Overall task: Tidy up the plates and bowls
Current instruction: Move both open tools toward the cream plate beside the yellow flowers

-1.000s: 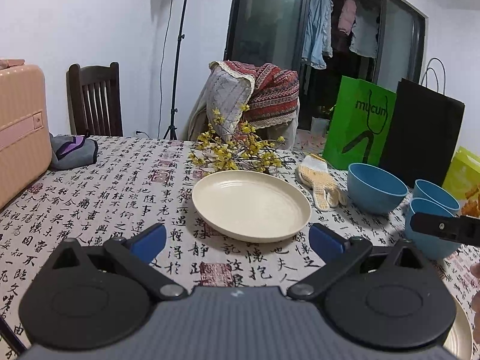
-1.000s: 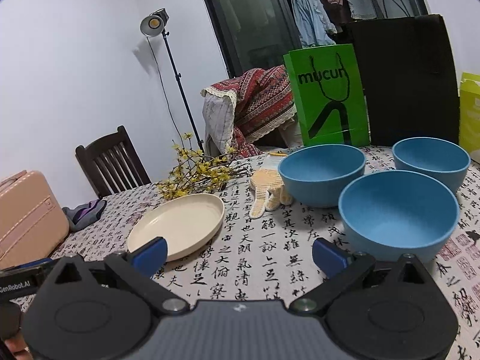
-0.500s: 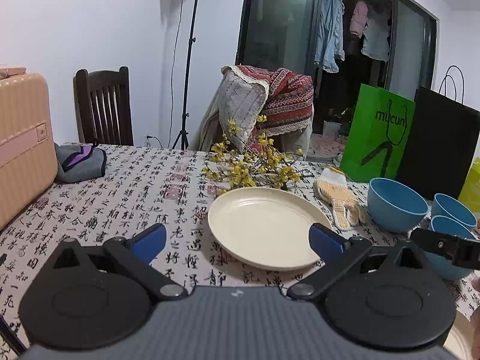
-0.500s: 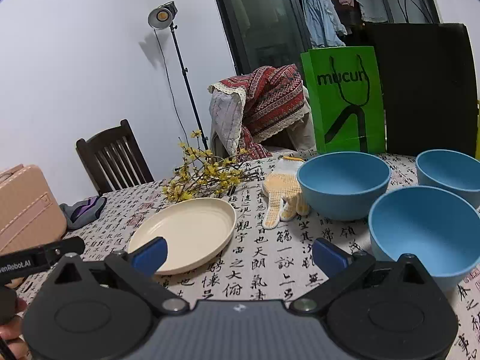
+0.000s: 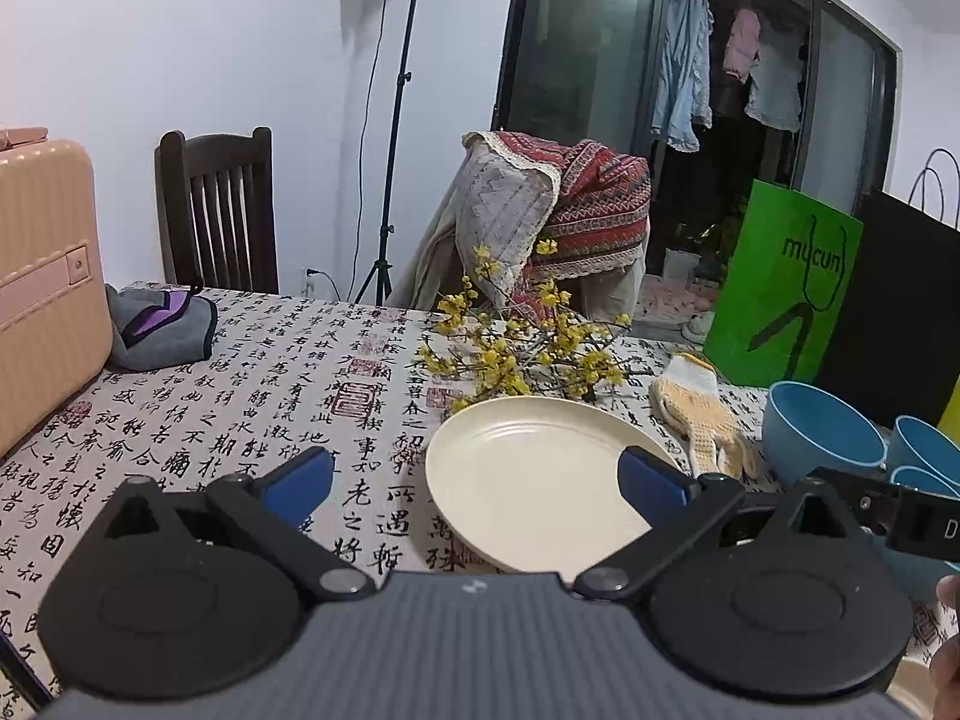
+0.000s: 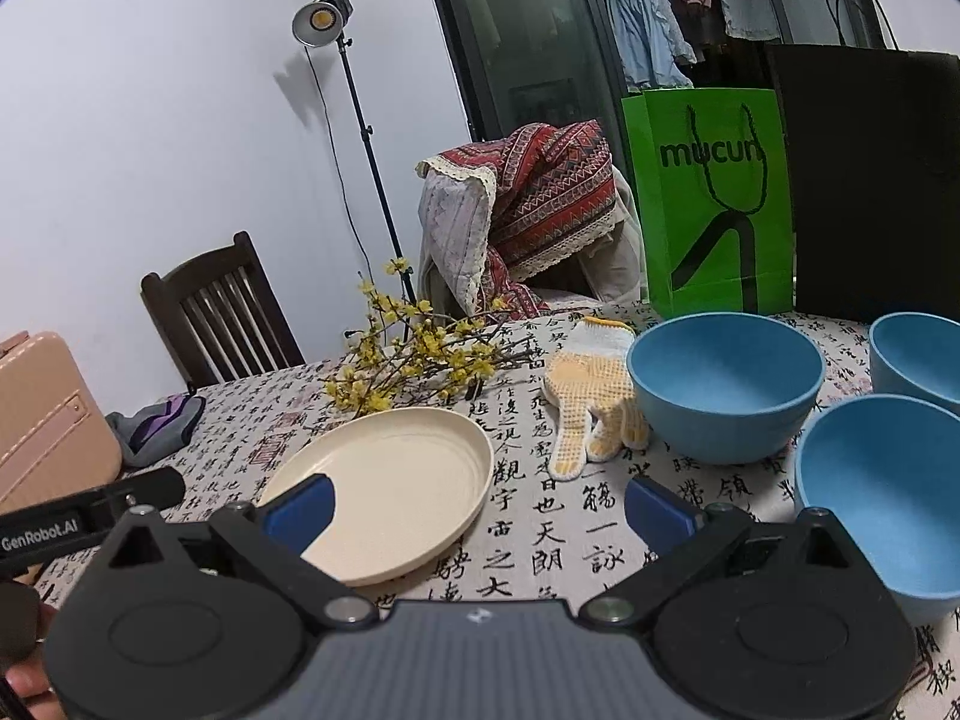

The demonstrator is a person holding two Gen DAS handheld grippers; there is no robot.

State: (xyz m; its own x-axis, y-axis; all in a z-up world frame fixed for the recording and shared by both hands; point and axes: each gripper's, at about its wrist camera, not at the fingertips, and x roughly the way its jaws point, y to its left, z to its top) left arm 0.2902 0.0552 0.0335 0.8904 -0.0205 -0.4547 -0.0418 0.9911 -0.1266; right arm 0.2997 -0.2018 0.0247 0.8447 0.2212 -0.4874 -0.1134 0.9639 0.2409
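Grippers first. Left hand-held gripper (image 5: pixel 474 474) released, blue pads (image 5: pixel 298 478) spread wide, nothing between them; it hovers above the bench (image 5: pixel 288 384), low over the near edge of the cream plate (image 5: pixel 528 480). Right hand-held gripper (image 6: pixel 477 507) likewise released and empty, pads (image 6: pixel 657 513) wide apart, held over the bench between the cream plate (image 6: pixel 396 486) and the nearest blue bowl (image 6: pixel 882 492). Its left pad overlaps the plate's near rim in view; cannot tell whether it touches.

Cream plate: flat on the calligraphy-print cloth, empty, upright. Yellow flowering branches (image 5: pixel 516 348) lie just behind the plate. Knit glove (image 6: pixel 591 402) with yellow dots lies right of the plate, between it and the bowls.

Three blue bowls, right of the plate past the glove, all upright and empty: large blue bowl (image 6: pixel 726 384) just beside the glove, nearest blue bowl in front of it, third blue bowl (image 6: pixel 918 354) at the right edge. Bowls close together, none stacked.

Green paper bag (image 6: pixel 714 198) and black bag (image 6: pixel 870 180) stand behind the bowls. Pink suitcase (image 5: pixel 42 276) and grey pouch (image 5: pixel 162 324) sit well left of the plate.
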